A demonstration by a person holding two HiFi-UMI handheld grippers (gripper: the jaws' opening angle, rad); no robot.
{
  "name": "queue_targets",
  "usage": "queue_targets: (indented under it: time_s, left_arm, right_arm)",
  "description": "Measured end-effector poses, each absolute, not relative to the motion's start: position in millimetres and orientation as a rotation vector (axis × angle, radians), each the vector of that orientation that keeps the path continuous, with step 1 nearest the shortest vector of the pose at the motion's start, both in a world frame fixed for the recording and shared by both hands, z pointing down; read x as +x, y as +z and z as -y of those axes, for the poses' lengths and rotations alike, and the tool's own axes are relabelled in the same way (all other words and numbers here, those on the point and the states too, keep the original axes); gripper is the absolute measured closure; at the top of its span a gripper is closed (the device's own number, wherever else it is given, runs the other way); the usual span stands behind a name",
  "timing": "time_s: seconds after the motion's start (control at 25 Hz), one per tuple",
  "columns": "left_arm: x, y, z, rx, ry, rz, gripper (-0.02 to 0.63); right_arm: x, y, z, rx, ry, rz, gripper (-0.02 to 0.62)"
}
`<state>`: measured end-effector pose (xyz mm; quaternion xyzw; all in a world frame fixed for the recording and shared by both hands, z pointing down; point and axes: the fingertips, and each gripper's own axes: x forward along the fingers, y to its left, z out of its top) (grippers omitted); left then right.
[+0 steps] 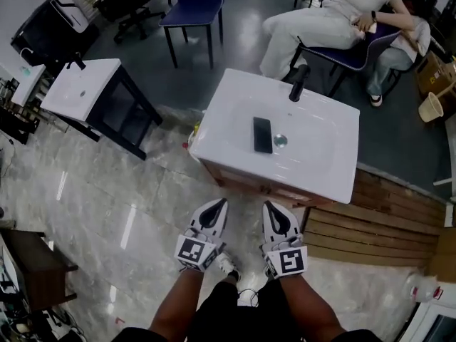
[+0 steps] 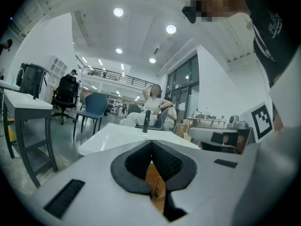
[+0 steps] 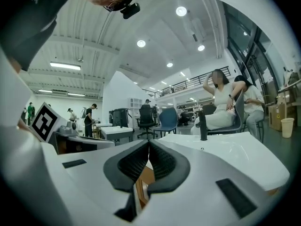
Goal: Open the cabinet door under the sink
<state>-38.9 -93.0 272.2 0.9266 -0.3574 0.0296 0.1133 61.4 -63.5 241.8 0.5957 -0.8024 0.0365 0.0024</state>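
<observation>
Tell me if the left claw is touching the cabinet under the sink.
Apart. The head view shows a strip of floor between the tips of the shut left claw and the wooden front of the cabinet.

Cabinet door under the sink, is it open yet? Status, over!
Left gripper, right gripper: both shut, empty. Cabinet door ahead, looks closed. Nothing in the way; black phone lies in the sink.

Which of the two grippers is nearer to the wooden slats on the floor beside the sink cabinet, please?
Right. In the head view, the right gripper is just left of the wooden slats; the left gripper is farther left, beyond the right one.
</observation>
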Motion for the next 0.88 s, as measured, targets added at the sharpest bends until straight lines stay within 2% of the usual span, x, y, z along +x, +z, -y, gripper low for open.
queue_targets:
  time_s: [0.88]
  left_arm:
    - [18, 419, 118, 2.620, 0.157, 1.037, 0.583]
  right_arm:
    - [112, 436, 92, 1.917, 0.322, 2.330, 0.571]
